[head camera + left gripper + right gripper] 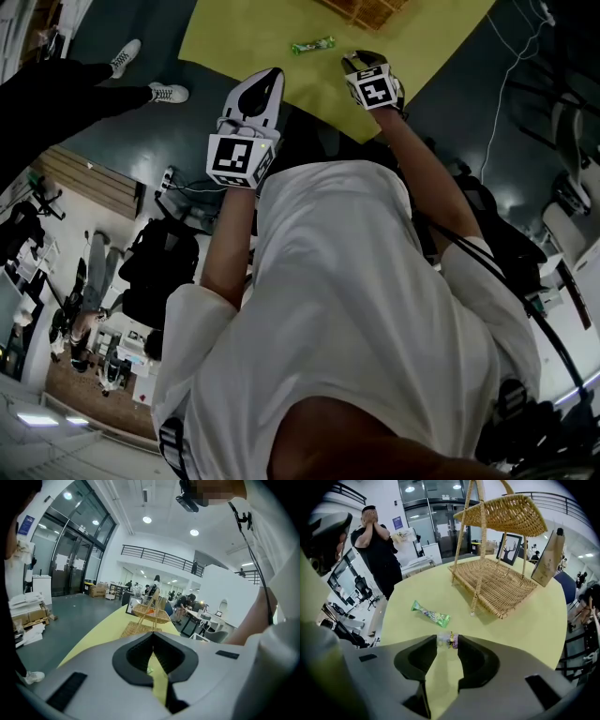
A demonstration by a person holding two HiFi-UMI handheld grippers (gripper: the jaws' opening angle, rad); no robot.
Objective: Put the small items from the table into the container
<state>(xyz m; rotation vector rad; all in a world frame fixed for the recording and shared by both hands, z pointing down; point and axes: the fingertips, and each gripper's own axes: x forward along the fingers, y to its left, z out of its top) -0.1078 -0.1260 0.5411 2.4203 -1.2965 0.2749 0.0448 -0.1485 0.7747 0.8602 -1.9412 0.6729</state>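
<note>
A two-tier wicker basket (497, 587) stands on the yellow table (525, 620). In the right gripper view its lower tray shows bare weave. Only the left gripper view looks into the upper tray, where something small and orange (150, 611) lies. A green snack bar (430, 613) lies near the basket, apart from it. The right gripper (447, 648) tilts steeply down at the table, its jaws partly apart around a small wrapped candy (449, 640) but not clamping it. The left gripper (153, 639) is held nearly level over the table's near edge, its jaws together and empty.
</note>
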